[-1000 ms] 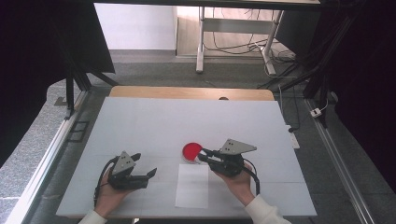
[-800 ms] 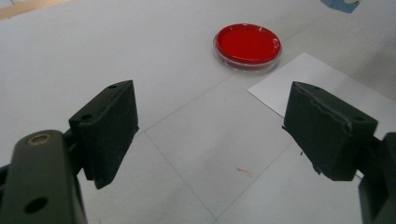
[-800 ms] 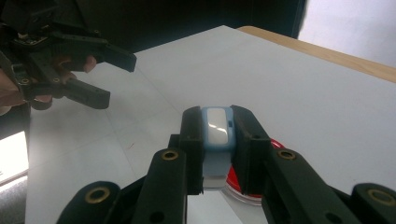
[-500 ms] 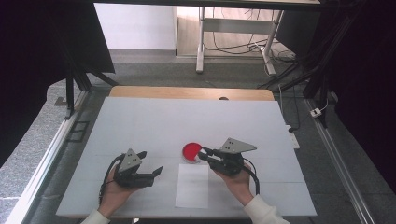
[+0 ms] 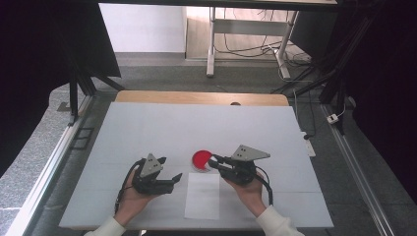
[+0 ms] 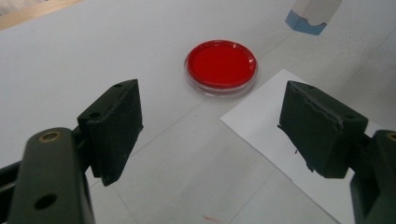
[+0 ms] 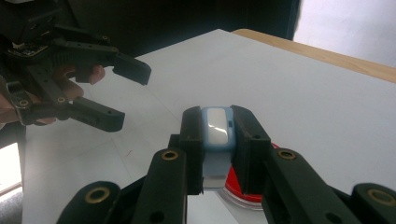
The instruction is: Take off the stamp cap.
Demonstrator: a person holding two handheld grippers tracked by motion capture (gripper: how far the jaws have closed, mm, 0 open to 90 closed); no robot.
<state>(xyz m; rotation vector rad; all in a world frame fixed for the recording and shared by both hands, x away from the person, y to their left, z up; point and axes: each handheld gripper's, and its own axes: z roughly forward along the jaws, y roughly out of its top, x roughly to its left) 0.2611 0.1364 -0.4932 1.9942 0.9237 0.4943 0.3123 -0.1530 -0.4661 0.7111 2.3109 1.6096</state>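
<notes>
Already the right hand-held gripper (image 7: 218, 140) clamps a small blue-and-white block (image 7: 217, 126) over the red dish (image 6: 221, 66); the left hand-held gripper (image 6: 229, 121), jaws just narrowing, stands empty, its reach toward the dish unfinished.

On the table (image 5: 147, 123) there is one red dish (image 5: 200, 159), round, with a clear rim. There is one white paper sheet (image 5: 202, 196), near the table's front edge. There is one small blue and white block (image 7: 217, 135), held above the dish. There are two hand-held grippers: the left hand-held gripper (image 5: 169, 179) and the right hand-held gripper (image 5: 214, 161), each with two black jaws. Two hands hold them, one each.
</notes>
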